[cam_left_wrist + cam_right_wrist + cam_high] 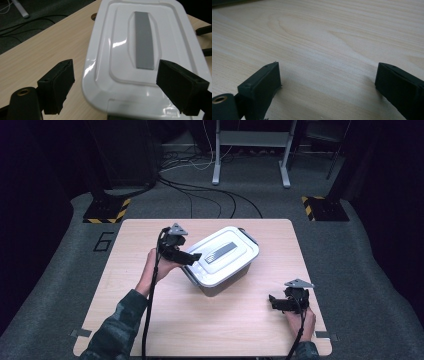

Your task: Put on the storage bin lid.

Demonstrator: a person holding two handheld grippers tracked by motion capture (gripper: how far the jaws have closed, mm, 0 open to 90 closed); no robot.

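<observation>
Box [222, 260] lidded, mid-table.
Left gripper [115, 87] spread at its lid, seemingly not touching; right gripper [328, 87] spread over bare table [324, 37].

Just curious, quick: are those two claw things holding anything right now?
Left gripper: open at the box lid, holding nothing.
Right gripper: open, holding nothing.
</observation>
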